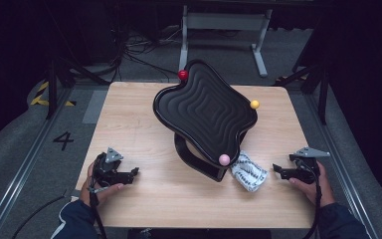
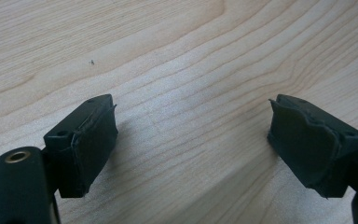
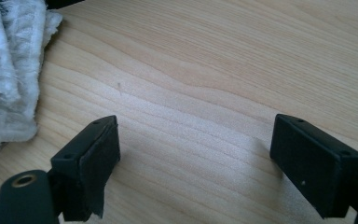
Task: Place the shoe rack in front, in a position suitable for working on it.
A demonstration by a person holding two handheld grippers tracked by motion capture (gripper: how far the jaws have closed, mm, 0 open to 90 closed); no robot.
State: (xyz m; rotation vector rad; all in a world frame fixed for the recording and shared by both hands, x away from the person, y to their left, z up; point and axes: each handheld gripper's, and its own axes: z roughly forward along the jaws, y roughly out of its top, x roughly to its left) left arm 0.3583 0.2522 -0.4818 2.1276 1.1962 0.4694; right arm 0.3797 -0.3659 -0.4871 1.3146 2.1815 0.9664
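Desk (image 1: 144, 199), light wood: black wavy-ribbed tray (image 1: 205, 107) tilted on its stand at centre, with red (image 1: 182, 74), yellow (image 1: 254, 104) and pink (image 1: 224, 159) balls at its rim; crumpled white cloth (image 1: 248, 172) beside the stand; my left claw (image 1: 133, 174) and right claw (image 1: 277, 169) both spread wide, holding nothing

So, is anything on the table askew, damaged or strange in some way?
The black wavy tray sits tilted on its stand, its near right side dipping toward the crumpled white cloth. In the left gripper view, the padding on the left gripper jaws looks frayed at the edges. Nothing looks spilled.
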